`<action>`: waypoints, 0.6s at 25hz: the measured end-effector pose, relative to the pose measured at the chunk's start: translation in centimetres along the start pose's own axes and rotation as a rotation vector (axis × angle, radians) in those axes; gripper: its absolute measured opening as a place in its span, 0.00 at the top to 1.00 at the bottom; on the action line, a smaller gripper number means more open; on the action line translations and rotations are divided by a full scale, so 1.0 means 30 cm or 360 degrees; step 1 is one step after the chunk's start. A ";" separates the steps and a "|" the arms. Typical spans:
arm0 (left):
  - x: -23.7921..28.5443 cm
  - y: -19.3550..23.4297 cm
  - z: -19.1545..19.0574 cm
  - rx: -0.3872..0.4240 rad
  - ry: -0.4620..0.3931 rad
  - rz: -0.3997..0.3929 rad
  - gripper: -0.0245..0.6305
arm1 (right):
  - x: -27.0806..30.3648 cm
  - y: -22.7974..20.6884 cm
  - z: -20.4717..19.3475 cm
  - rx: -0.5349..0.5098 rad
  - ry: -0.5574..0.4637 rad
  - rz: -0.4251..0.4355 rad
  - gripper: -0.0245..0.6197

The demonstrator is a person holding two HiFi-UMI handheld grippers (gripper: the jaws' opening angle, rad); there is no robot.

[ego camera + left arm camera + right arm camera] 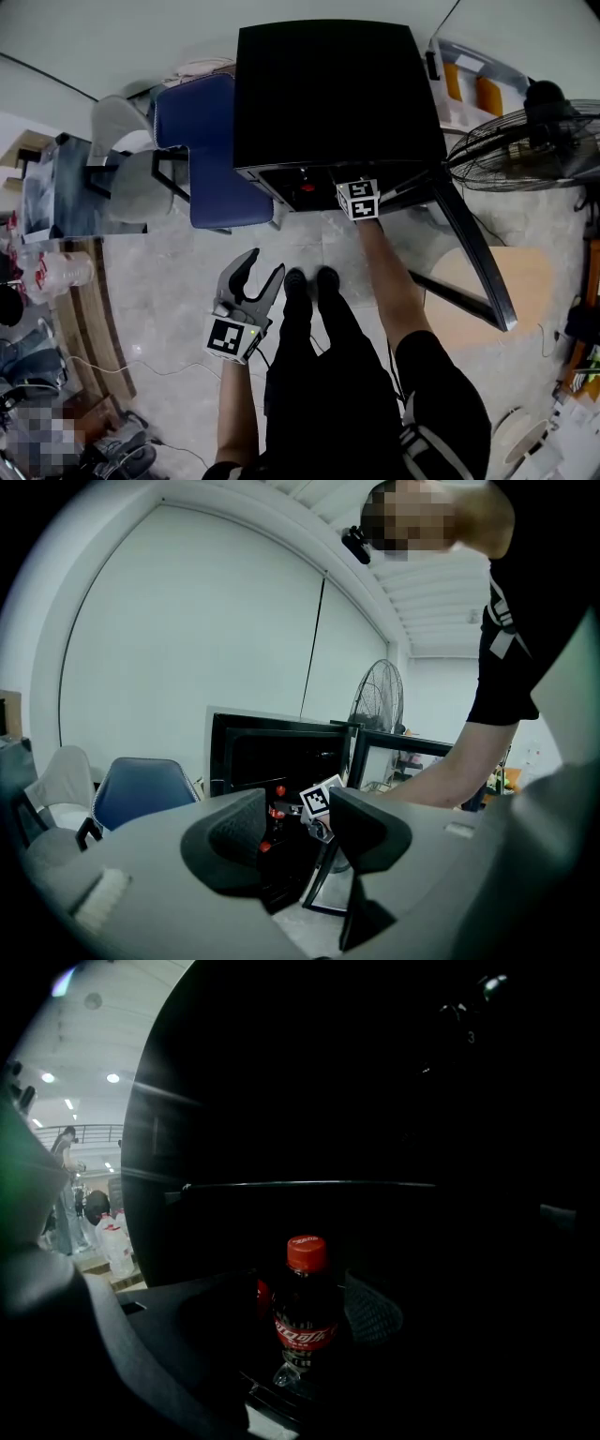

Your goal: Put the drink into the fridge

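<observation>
the right gripper (315, 1311) is reaching into the dark inside of a black, box-shaped fridge (394, 1101), its jaws spread wide to either side of a dark plastic cola bottle (303, 1321) with a red cap and red label; the meshed right pad (373, 1311) is sitting just beside the bottle, with a thin gap showing between them. the cola bottle is standing upright on the fridge floor, low in the middle of the right gripper view. in the head view only this gripper's marker cube (357, 199) is showing, at the fridge's front edge near the centre of the frame, with the person's bare forearm (389, 281) stretching down from it

the left gripper (265, 263) is hovering left of centre in the head view, over the pale floor (178, 281), its jaws parted and holding nothing; in the left gripper view (298, 825) the fridge front is showing between them

the fridge's glass door (466, 248) with a black frame is hanging open toward the right of the head view. a blue padded chair (202, 141) is standing just beside the fridge at upper left, a pale grey chair (117, 127) further left, and a black wire-caged fan (534, 145) at the upper right edge
</observation>
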State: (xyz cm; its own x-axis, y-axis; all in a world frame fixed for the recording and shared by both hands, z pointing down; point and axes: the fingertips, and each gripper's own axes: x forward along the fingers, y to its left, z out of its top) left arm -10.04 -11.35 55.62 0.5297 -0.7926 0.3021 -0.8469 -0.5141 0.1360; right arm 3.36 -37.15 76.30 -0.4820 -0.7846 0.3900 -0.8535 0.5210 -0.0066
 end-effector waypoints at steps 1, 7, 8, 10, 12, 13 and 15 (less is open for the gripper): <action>-0.001 0.000 -0.005 0.0009 0.0014 -0.0004 0.64 | -0.004 0.002 -0.001 -0.0004 0.0003 0.0002 0.50; -0.007 -0.004 0.011 0.0026 -0.0019 -0.0035 0.64 | -0.046 0.013 -0.012 -0.0028 0.0023 -0.0008 0.49; -0.010 -0.002 0.015 0.0025 -0.0024 -0.0041 0.64 | -0.058 0.014 -0.013 -0.0022 0.0025 -0.0017 0.49; -0.019 0.006 0.019 0.0023 -0.0019 -0.0052 0.64 | -0.082 0.019 -0.010 -0.0012 0.0028 -0.0032 0.49; -0.023 0.020 0.038 0.0034 -0.0033 -0.0065 0.64 | -0.099 0.028 0.000 -0.0002 0.0023 -0.0043 0.50; -0.026 0.026 0.040 0.0050 -0.0030 -0.0076 0.64 | -0.106 0.031 0.008 0.0000 0.0018 -0.0048 0.50; -0.029 0.033 0.044 0.0070 -0.0025 -0.0101 0.64 | -0.123 0.035 0.028 0.0002 0.0010 -0.0061 0.50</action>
State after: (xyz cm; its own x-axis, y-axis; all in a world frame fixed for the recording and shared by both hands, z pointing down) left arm -11.27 -11.61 54.26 0.5831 -0.7630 0.2792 -0.8089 -0.5770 0.1125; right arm 4.08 -33.97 74.09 -0.4476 -0.8018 0.3958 -0.8716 0.4902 0.0074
